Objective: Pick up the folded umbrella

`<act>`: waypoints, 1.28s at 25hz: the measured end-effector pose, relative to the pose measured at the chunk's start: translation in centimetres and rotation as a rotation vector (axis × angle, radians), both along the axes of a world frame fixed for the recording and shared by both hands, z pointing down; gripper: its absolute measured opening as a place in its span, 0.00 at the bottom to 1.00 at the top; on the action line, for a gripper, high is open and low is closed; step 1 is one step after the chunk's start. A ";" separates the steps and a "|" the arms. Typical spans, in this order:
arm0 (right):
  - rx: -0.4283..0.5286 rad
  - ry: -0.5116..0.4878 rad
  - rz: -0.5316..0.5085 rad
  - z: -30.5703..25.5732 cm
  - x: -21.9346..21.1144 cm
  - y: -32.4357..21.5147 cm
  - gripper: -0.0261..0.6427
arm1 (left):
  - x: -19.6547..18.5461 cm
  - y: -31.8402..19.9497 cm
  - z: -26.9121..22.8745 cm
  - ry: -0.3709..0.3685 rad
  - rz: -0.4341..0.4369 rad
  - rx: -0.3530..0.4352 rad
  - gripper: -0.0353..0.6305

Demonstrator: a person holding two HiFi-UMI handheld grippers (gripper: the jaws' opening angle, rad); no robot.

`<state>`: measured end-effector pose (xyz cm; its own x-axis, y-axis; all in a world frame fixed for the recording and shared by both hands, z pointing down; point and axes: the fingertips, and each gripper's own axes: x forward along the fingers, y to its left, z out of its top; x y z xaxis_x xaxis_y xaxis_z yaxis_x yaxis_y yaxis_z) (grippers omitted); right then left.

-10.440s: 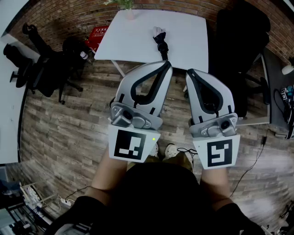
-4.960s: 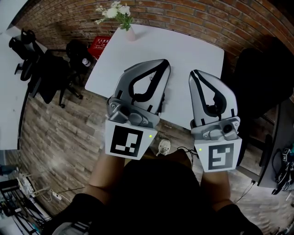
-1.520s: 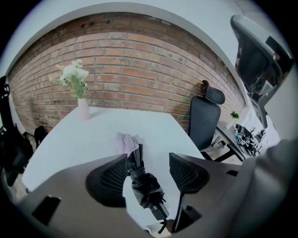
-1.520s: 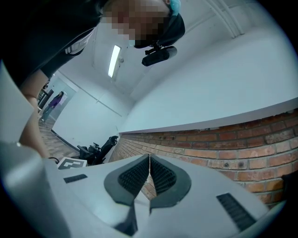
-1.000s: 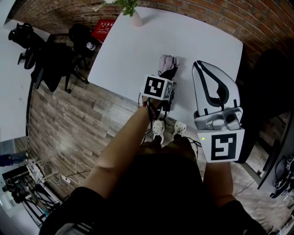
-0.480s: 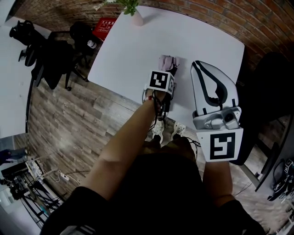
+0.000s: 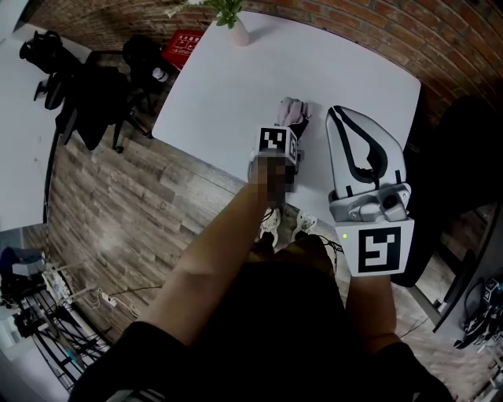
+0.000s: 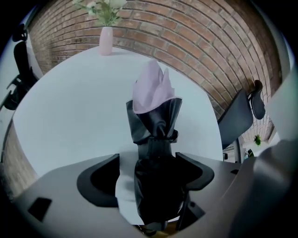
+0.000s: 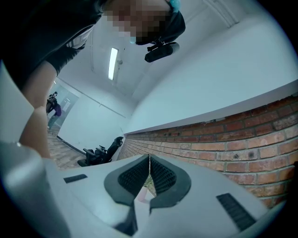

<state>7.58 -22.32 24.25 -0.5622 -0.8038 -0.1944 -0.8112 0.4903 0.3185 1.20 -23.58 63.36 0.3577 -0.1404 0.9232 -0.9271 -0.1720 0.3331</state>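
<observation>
The folded umbrella (image 7: 293,112), black with a pale pink canopy end, lies near the front edge of the white table (image 7: 228,78). In the left gripper view its black body (image 8: 156,139) runs between my jaws and the pink end (image 8: 151,90) points away. My left gripper (image 7: 279,151) points steeply down over it. Its jaws have just been opening, and the left gripper (image 8: 148,157) stands open astride the umbrella, with bare table showing beside the left pad. My right gripper (image 7: 342,114) is held up to the right, off the umbrella. The right gripper (image 9: 149,160) is shut and empty.
A pink vase of flowers (image 7: 238,31) stands at the table's far edge, in front of the brick wall (image 7: 377,23). Black office chairs (image 7: 86,102) sit on the wood floor to the left. Another dark chair (image 7: 460,133) is right of the table.
My left gripper has sunk lower over the umbrella and rolled a little. The right gripper has stayed where it was.
</observation>
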 end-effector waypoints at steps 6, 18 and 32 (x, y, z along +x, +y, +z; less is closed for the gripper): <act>-0.005 -0.002 0.001 0.2 0.5 -0.3 0.08 | 1.3 1.6 0.8 -0.104 0.090 -0.012 0.60; -0.011 -0.027 -0.012 0.3 0.8 0.0 0.08 | -0.3 1.4 1.0 -0.190 0.088 0.063 0.36; 0.002 -0.024 -0.019 -0.2 0.5 0.3 0.08 | 0.2 0.1 -2.3 -0.105 0.253 0.321 0.32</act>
<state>8.07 -22.01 24.08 -0.5722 -0.7930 -0.2093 -0.8094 0.5048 0.3002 1.37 -23.51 61.07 0.3239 -0.3465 0.8804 -0.8684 -0.4782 0.1312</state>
